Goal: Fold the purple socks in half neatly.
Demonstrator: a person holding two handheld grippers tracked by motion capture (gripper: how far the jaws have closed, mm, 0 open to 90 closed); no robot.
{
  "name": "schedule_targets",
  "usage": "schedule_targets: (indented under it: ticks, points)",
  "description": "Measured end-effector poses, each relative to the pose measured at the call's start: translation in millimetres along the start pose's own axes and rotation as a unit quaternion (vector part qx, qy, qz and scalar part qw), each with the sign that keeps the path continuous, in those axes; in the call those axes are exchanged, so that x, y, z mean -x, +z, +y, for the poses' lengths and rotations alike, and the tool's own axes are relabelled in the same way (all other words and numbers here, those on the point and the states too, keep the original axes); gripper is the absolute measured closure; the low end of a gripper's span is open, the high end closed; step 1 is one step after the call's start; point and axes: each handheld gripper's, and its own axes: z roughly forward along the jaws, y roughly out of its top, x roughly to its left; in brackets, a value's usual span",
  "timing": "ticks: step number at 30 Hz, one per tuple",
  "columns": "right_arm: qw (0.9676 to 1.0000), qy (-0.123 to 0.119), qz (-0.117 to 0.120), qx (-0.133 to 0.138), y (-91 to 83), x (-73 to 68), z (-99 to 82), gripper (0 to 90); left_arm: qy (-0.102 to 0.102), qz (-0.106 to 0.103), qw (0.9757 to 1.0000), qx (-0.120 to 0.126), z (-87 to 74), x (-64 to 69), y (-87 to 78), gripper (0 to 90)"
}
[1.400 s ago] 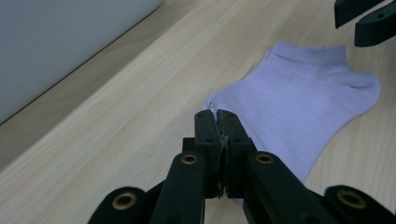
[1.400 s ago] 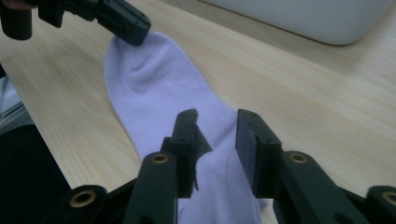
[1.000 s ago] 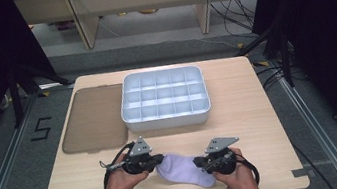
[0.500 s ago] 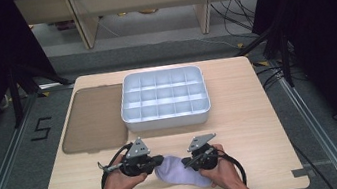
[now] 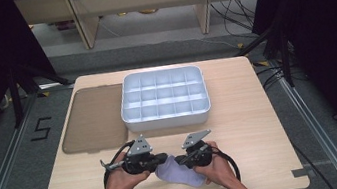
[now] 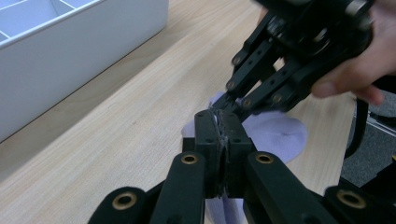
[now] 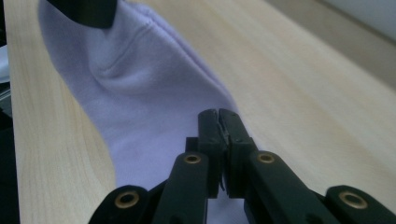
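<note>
A lavender sock lies on the wooden table near its front edge. My left gripper holds the sock's left end; in the left gripper view its jaws are pressed together with a thin line of cloth between them. My right gripper sits close beside it, shut on the sock's edge. The sock spreads out past the right jaws, up to the left gripper's black tip. The right gripper's tips nearly touch my left jaws above the sock.
A white tray with several compartments stands at mid-table, just beyond the grippers; its wall is near the left gripper. A brown flat lid lies to the tray's left. The table's front edge is right behind the hands.
The right gripper has moved left toward the left gripper, drawing its end of the sock along, so the sock looks shorter and bunched. The left gripper has stayed put.
</note>
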Motion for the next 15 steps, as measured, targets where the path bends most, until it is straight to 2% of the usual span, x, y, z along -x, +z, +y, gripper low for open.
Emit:
schedule_targets:
  ticks: [2,3,5,6,7,9,10,11,13,14,15]
  points:
    - [1.0,0.0,-0.006,0.002,-5.2,0.3,0.0,88.8,0.007,0.0,1.0,-0.001,0.3,-0.7,-0.5,87.5]
    - [0.9995,-0.012,-0.028,0.011,-15.6,3.0,-2.7,88.8,0.006,0.002,1.0,-0.001,0.3,-0.2,-1.2,87.5]
    - [0.9994,-0.008,-0.032,0.008,-20.2,4.2,-4.7,88.8,0.004,0.003,1.0,-0.001,0.3,0.2,-1.2,87.5]
    - [0.9993,-0.004,-0.038,-0.007,-25.6,7.4,-8.8,88.8,0.005,0.001,1.0,0.001,0.3,0.5,-1.1,87.5]
    - [0.9989,0.001,-0.042,-0.019,-24.9,9.0,-11.9,88.9,0.005,0.003,1.0,0.0,1.1,1.4,-1.6,87.5]
    - [0.9989,-0.007,-0.041,-0.024,-22.0,11.3,-14.2,88.9,0.006,0.002,1.0,-0.002,1.7,1.6,-1.8,87.4]
    - [0.9988,-0.003,-0.042,-0.024,-19.1,11.8,-15.8,89.1,0.005,-0.001,1.0,0.001,2.1,2.5,-1.4,87.5]
    - [0.9992,0.006,-0.028,-0.027,-15.5,12.0,-12.7,89.3,0.005,-0.001,1.0,0.006,4.1,5.0,-1.3,87.4]
    - [0.9993,0.003,-0.029,-0.023,-11.7,11.9,-10.7,89.6,0.009,-0.002,0.9999,0.006,5.5,5.2,-1.5,87.4]
    - [0.9991,0.001,-0.023,-0.035,-6.1,12.0,-6.8,90.0,0.008,-0.006,0.9999,0.01,7.6,5.8,-1.0,87.4]
    - [0.9991,0.001,-0.023,-0.035,-6.1,12.0,-6.8,90.0,0.008,-0.006,0.9999,0.01,7.6,5.8,-1.0,87.4]
